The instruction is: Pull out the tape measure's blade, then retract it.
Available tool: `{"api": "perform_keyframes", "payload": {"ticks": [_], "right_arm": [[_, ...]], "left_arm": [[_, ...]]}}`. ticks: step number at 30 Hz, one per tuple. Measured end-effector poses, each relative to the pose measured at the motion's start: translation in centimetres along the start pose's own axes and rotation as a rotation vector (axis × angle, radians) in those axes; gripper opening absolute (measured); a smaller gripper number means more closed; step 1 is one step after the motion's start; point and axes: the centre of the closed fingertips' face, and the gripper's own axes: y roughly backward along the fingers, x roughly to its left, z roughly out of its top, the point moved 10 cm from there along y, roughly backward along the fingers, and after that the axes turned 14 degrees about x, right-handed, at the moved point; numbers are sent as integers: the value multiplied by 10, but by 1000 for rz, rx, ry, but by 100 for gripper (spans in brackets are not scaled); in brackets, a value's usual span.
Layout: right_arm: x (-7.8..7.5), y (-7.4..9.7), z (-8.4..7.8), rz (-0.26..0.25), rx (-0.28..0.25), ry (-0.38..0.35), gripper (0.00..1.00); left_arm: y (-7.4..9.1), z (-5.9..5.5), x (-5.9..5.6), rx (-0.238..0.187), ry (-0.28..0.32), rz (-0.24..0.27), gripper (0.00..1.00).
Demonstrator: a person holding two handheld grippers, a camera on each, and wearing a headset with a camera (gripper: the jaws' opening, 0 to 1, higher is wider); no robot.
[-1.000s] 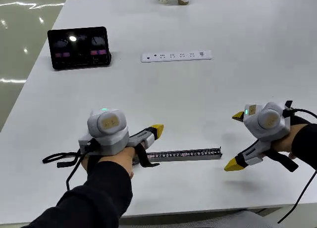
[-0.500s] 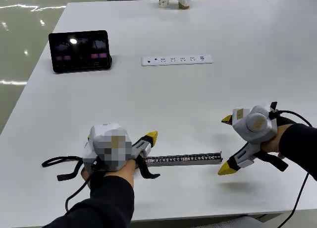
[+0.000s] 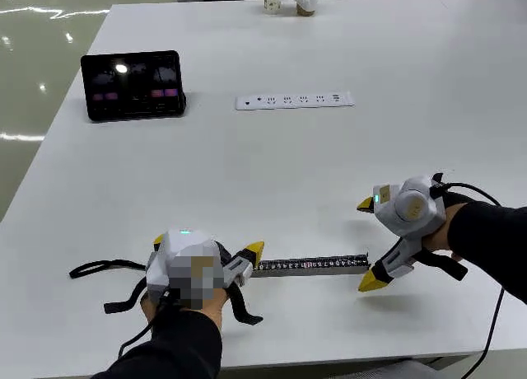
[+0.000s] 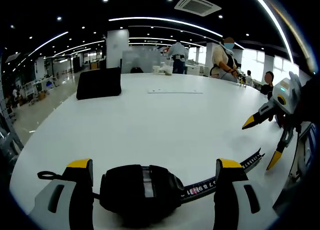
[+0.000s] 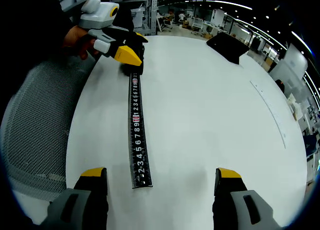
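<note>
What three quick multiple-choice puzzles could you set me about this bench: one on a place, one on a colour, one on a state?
1. Where on the table is the tape measure's case?
A. between the jaws of the left tongs
B. near the far edge
C. in the middle

2. What colour are the tips of the tongs?
A. red
B. yellow
C. blue

3. The blade is:
A. wound fully in
B. bent upward
C. pulled out, lying flat

Answers: 1 A, the black case sits between those jaws in the left gripper view. 2 B, both pairs end in yellow. 3 C, its numbered length lies flat, with its end near the open right tongs.
</note>
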Motion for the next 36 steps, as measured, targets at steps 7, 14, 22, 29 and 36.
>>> {"api": "perform_keyframes", "payload": {"ticks": [7, 14, 22, 29, 36], "right_arm": [[4, -1, -1, 39, 8, 23, 63], [10, -2, -6, 69, 34, 59, 44], [14, -4, -6, 71, 44, 79, 28], [13, -4, -4, 60, 62, 87, 13], [15, -5, -1, 58, 95, 75, 12]], "left_arm": [[-5, -6, 2, -9, -4, -14, 99], [-6, -8, 4, -12, 4, -16, 99], [-5, -10, 4, -2, 12, -13, 97], [-5, -12, 7, 14, 43, -4, 92], [-6, -15, 7, 35, 44, 0, 88]]}}
